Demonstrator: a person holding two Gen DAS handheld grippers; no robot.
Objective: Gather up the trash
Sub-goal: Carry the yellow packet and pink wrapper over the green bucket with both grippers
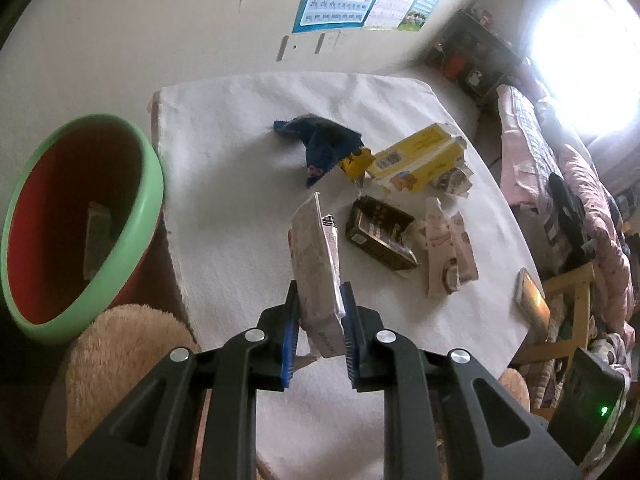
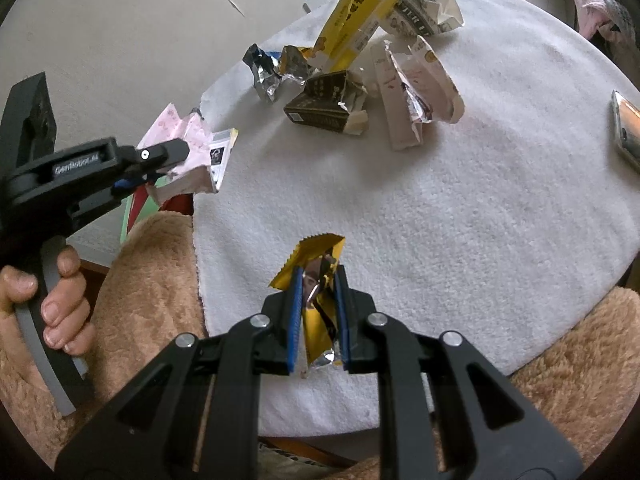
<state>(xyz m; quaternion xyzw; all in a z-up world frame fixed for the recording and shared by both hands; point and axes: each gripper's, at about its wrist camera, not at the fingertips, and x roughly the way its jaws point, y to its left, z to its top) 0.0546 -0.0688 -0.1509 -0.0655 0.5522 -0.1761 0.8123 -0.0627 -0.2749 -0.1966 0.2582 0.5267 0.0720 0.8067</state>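
Carrying: both grippers hold trash clear of the white towel-covered round table point(image 1: 240, 128), so the step in hand, as I judge it, is the drop into the red bin with the pale green rim point(image 1: 152, 184).
Left gripper point(image 1: 320, 316): pinching a flat pink-and-white paper carton point(image 1: 316, 248) by its lower end; the carton stands up beyond the blue pads, tilted a little.
Right gripper point(image 2: 318, 308): pressed onto a crumpled yellow and silver foil wrapper point(image 2: 320, 276), which pokes out above and below the pads.
Bin: just left of the table edge, well to the left of the held carton; some flat piece already lies inside it.
Doing it well: bring the carton fully over the bin's mouth before letting go, since its long free end could catch the rim; keep the grip firm, low on the carton.
Left on table: a dark blue wrapper point(image 1: 320, 140), a yellow box point(image 1: 420, 156), a dark brown box point(image 1: 380, 236), torn white packaging point(image 1: 448, 248), all beyond the pads.
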